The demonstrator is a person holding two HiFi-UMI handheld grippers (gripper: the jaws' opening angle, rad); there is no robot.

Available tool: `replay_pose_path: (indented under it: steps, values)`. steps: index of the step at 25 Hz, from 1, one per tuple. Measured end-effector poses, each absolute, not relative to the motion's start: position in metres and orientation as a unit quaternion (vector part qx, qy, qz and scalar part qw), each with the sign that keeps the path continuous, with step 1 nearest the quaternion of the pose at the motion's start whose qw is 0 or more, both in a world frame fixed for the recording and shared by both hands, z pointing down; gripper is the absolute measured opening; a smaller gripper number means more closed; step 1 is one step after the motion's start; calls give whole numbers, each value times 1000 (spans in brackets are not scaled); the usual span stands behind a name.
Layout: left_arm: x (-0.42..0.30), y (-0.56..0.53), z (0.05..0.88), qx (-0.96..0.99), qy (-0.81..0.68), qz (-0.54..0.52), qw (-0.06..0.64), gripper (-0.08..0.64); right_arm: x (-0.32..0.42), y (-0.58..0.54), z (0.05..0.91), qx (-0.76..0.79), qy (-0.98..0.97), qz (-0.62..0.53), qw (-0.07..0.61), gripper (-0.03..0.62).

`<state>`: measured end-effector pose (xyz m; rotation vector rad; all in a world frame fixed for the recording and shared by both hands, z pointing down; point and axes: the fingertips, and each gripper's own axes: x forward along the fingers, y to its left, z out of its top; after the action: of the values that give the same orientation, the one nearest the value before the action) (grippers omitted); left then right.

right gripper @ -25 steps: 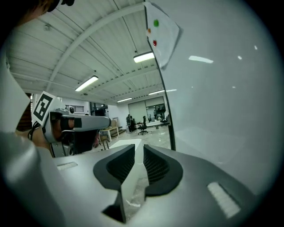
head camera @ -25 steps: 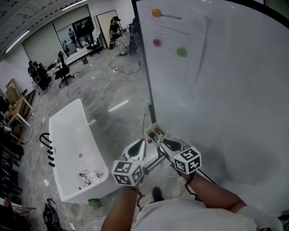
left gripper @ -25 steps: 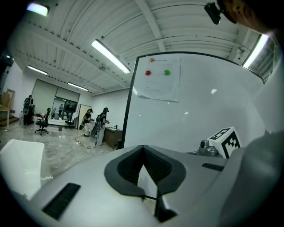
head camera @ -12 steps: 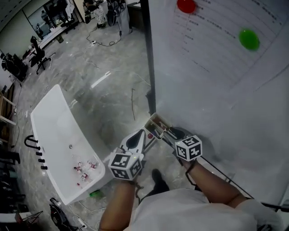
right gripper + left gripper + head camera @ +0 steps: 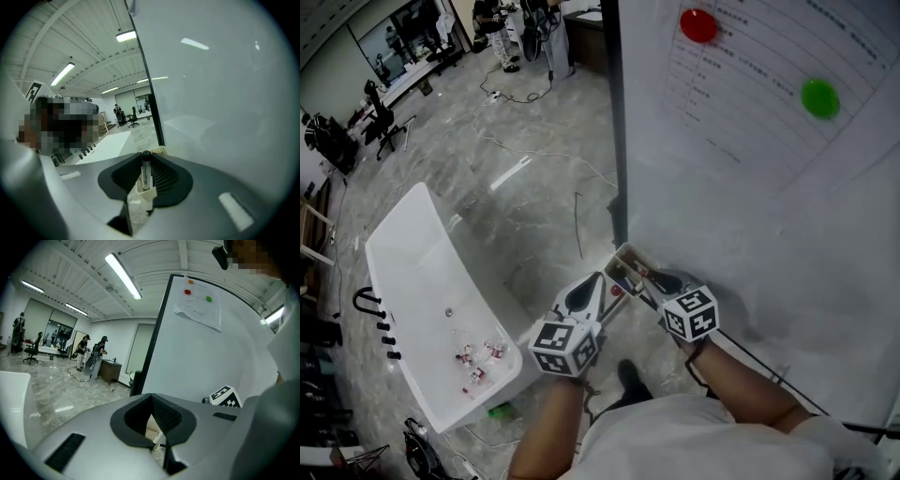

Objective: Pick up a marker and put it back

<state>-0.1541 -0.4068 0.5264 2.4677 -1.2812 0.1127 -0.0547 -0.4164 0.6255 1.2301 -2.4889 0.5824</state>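
A marker [image 5: 146, 171] with a black cap stands upright between the jaws of my right gripper [image 5: 145, 161], over the cream marker tray [image 5: 161, 151] at the whiteboard's foot. The jaws are closing and their pads sit against the marker's sides. In the head view the right gripper [image 5: 643, 276] reaches into the tray [image 5: 625, 263] from the right. My left gripper [image 5: 605, 287] points at the tray from the left, beside a red cap [image 5: 617, 292]. Its jaws [image 5: 157, 430] stand a narrow gap apart with nothing held; the tray [image 5: 150, 431] shows through the gap.
The whiteboard [image 5: 750, 197] fills the right, carrying a sheet with a red magnet [image 5: 698, 25] and a green magnet [image 5: 819, 97]. A long white table [image 5: 412, 272] with small items stands at the left. Cables lie on the grey floor [image 5: 534, 178]. People stand far back.
The head view has tipped down and nearer to the board and tray. Both grippers have stayed at the tray, the right one a little deeper in.
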Motion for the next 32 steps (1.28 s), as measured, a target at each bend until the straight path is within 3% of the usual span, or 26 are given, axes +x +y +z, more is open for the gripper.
replay_pose_path:
  steps: [16,32]
  values:
    - [-127,-375,376,884,-464,-21,53,5,-57,-385,385,389,-921,8,27,67]
    - [-121,-349,358,883,-465,-37,51,5,-51,-357,370,380,-925,1,18,67]
